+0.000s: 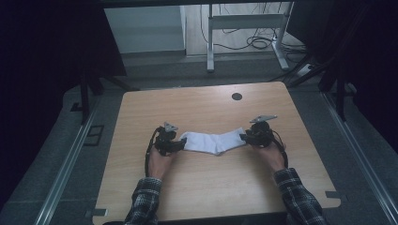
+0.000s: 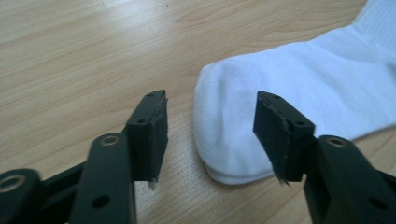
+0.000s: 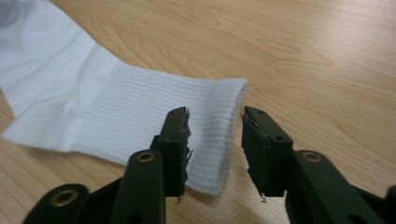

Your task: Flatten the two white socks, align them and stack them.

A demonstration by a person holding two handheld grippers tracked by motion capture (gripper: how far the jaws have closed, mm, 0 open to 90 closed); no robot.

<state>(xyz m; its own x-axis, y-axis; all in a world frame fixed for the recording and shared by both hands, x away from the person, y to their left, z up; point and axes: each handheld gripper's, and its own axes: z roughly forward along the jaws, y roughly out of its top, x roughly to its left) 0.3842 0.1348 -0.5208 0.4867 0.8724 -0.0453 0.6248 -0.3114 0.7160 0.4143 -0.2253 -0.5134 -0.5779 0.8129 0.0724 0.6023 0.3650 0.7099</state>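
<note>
A white sock (image 1: 213, 141) lies flat across the middle of the wooden table (image 1: 202, 192). My left gripper (image 1: 180, 143) is at its toe end. In the left gripper view the jaws of that gripper (image 2: 210, 135) stand apart around the rounded toe (image 2: 233, 140), and the pads are clear of the cloth. My right gripper (image 1: 244, 137) is at the ribbed cuff. In the right gripper view its jaws (image 3: 215, 149) straddle the edge of the cuff (image 3: 140, 112), with gaps showing on both sides. Both grippers sit low over the table.
A dark round hole (image 1: 237, 96) marks the table near its far edge. Beyond the table stand a white desk frame (image 1: 244, 28) and loose cables (image 1: 258, 43) on the floor. Bare wood surrounds the sock on all sides.
</note>
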